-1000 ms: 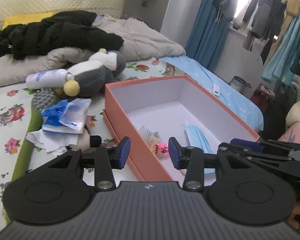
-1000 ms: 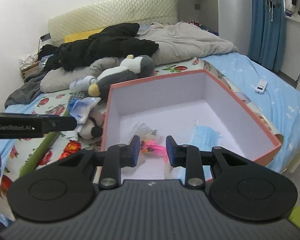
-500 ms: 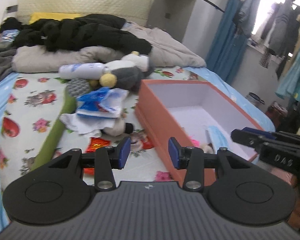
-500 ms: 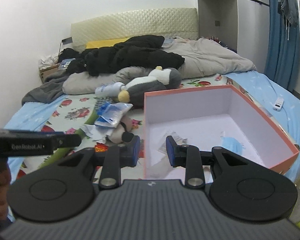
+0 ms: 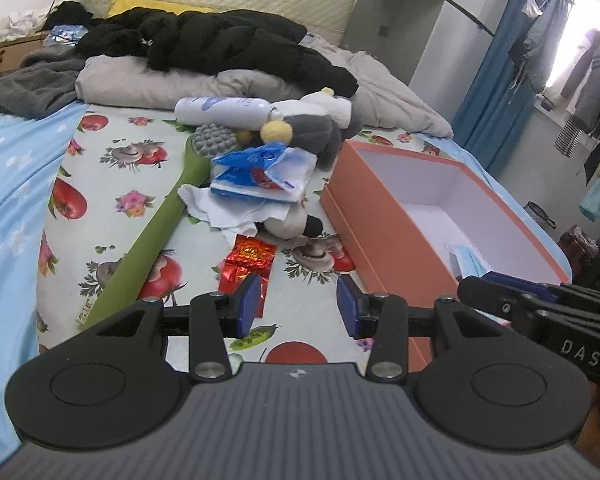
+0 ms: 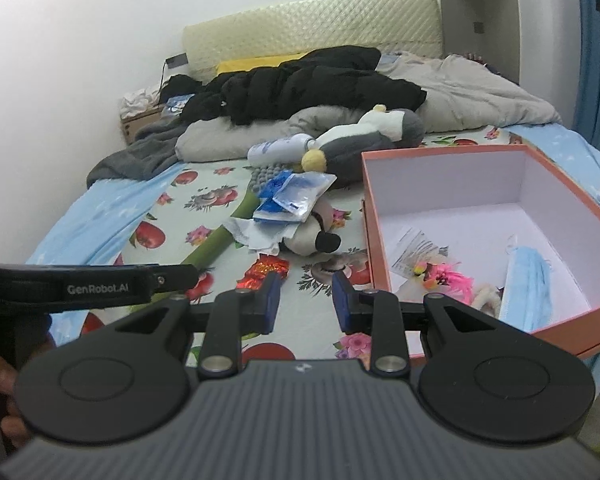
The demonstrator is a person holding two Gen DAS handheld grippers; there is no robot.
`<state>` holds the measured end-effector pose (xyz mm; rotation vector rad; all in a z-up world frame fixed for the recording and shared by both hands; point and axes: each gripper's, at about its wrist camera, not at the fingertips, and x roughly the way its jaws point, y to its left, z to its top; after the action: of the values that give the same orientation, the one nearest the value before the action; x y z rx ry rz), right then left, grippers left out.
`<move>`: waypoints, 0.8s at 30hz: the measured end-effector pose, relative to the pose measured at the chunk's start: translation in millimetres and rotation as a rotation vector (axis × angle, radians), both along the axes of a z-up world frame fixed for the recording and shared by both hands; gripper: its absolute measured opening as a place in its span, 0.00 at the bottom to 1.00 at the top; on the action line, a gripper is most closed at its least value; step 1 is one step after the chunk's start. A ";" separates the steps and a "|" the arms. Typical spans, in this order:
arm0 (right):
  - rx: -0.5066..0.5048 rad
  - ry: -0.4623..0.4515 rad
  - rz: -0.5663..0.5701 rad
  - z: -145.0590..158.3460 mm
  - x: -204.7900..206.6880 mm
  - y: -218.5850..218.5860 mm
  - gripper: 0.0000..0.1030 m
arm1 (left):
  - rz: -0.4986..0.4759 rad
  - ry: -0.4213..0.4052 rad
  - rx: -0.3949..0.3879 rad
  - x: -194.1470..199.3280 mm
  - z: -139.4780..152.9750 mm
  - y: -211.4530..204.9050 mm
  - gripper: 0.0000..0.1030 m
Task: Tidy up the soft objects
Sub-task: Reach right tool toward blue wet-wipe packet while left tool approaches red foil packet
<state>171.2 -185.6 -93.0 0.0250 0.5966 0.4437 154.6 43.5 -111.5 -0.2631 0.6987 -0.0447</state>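
Soft toys (image 5: 300, 136) lay beside the orange box (image 5: 384, 224); I held both grippers (image 5: 297, 304) (image 6: 302, 300) apart, empty, wanting a low centred approach.

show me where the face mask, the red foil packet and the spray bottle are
face mask (image 6: 526, 280), right wrist view, middle of the blue pleats
red foil packet (image 5: 249, 257), left wrist view, its centre
spray bottle (image 5: 220, 111), left wrist view, middle of the white body

Each camera sits low behind its own fingers and looks down along the bed (image 5: 112, 184). Both see the box (image 6: 374, 232) and the toy pile (image 5: 268, 184).
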 end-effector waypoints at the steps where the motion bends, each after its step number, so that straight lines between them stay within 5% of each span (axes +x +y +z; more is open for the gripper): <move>1: 0.000 0.003 0.005 -0.3 3.1 0.5 0.31 | 0.004 0.005 -0.001 2.1 -3.0 1.3 0.46; 24: -0.092 0.041 0.237 -9.0 147.7 62.4 0.31 | 0.003 0.122 -0.020 120.7 -84.2 26.7 0.52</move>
<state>318.9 -123.2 -102.0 -0.1260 0.6624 0.6456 275.3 70.2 -195.7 -0.2878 0.8195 -0.0329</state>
